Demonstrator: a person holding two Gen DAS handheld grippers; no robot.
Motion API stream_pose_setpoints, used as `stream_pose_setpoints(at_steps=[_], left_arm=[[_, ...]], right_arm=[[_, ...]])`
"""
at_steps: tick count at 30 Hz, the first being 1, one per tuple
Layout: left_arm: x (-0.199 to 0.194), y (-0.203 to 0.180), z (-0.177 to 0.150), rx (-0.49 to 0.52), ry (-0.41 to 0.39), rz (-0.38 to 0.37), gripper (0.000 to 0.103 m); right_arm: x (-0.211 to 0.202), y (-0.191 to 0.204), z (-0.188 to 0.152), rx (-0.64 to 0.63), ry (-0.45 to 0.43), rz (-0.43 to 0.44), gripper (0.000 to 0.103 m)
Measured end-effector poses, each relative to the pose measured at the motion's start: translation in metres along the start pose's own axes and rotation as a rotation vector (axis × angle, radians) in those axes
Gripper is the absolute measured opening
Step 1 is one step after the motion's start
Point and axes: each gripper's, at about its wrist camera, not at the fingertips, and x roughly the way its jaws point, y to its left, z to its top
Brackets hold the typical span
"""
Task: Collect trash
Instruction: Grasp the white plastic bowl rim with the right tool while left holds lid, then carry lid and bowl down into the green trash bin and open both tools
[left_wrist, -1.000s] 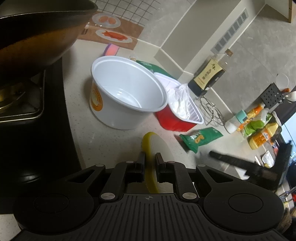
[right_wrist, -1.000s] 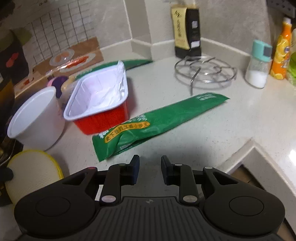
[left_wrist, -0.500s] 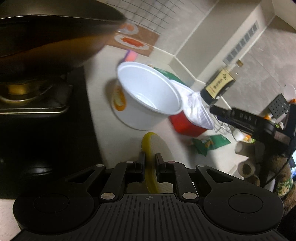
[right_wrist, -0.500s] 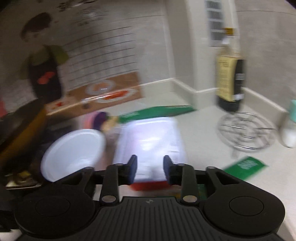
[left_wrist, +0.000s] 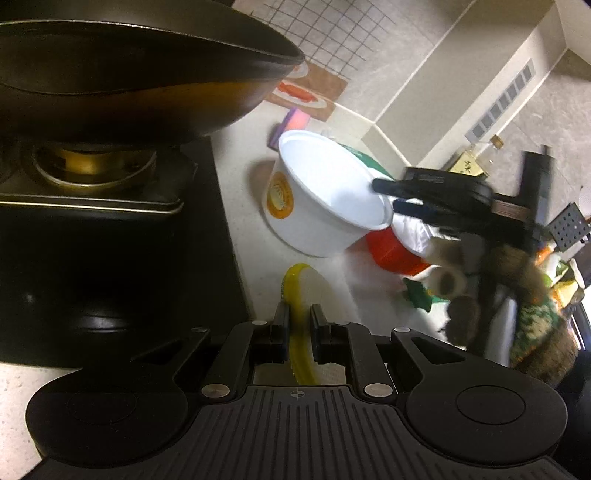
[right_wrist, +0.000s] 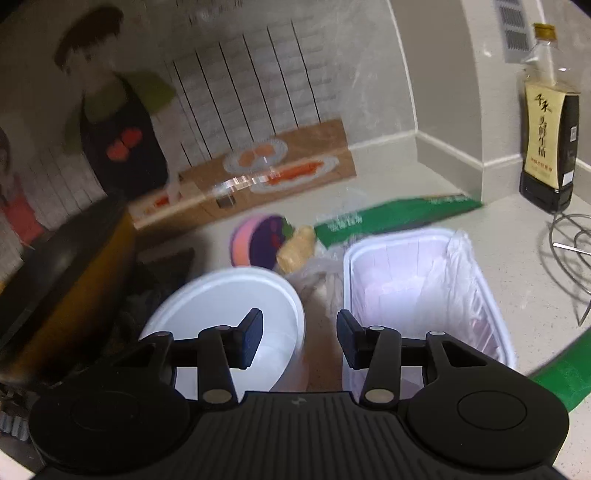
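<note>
Trash lies on the speckled countertop (left_wrist: 236, 184) beside the stove. A round white paper bowl (right_wrist: 236, 314) stands under the right gripper (right_wrist: 299, 332), whose jaws are opening with nothing between them. Just beside the bowl is a rectangular red tray (right_wrist: 424, 295) with a crumpled film inside. The left gripper (left_wrist: 298, 317) is clamped on a thin round lid (left_wrist: 299, 291) with a yellow rim, held on edge near the counter's front edge.

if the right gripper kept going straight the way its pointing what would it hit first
Probably the near rim of the white bowl, or the gap between it and the white-lined red tray. The right gripper is empty, its jaws opening; depth is unclear.
</note>
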Motion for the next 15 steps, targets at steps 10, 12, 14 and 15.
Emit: stream_pose_setpoints(at_steps=[10, 12, 14, 15], left_arm=[[-0.003, -0.004, 0.0, 0.053, 0.01, -0.059, 0.015], [-0.003, -0.008, 0.001, 0.079, 0.013, -0.087, 0.015], [-0.002, -0.012, 0.003, 0.1, 0.019, -0.12, 0.015], [0.0, -0.013, 0.003, 0.11, 0.024, -0.135, 0.015]], right_arm=[[-0.021, 0.016, -0.013, 0.029, 0.048, 0.101, 0.008], [-0.043, 0.017, -0.013, 0.025, 0.009, 0.087, 0.006], [-0.065, 0.013, -0.015, 0.043, -0.022, 0.074, 0.006], [-0.073, 0.01, -0.013, 0.049, -0.035, 0.062, 0.006]])
